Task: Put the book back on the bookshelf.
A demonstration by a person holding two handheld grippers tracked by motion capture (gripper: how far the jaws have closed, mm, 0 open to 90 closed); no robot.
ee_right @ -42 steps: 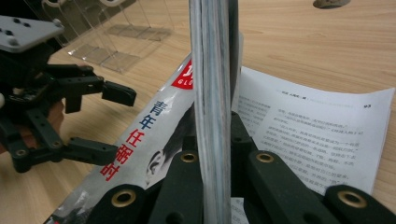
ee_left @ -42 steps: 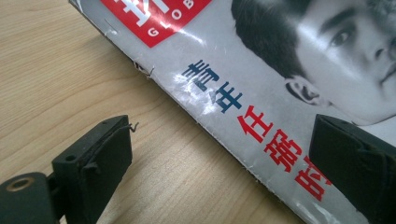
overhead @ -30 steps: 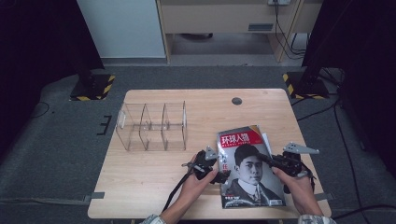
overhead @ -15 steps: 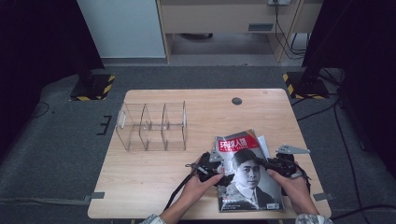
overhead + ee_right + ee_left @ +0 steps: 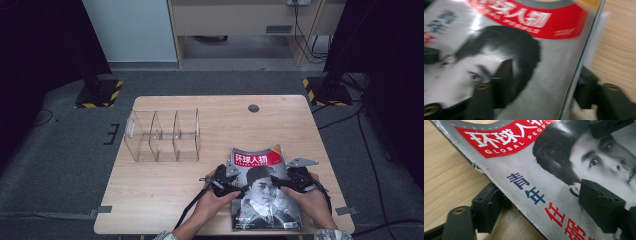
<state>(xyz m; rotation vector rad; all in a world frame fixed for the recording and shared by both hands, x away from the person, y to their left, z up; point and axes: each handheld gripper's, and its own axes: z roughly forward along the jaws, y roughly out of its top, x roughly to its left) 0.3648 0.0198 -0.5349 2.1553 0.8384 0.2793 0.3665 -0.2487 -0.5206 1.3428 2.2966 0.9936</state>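
Magazine (image 5: 264,187) sits right of and nearer than the clear organizer (image 5: 162,136). Left gripper (image 5: 534,205) and right gripper (image 5: 544,87) each straddle an edge, clamped on it. Risk: thin edge grips slip, cover tears.

Both grippers, the left gripper (image 5: 227,184) and the right gripper (image 5: 292,184), are black with blocky matte jaws, brass-coloured screws, grey three-cornered plates on top and a trailing black cable (image 5: 189,216), with pale patterned cuffs at the frame's bottom edge.
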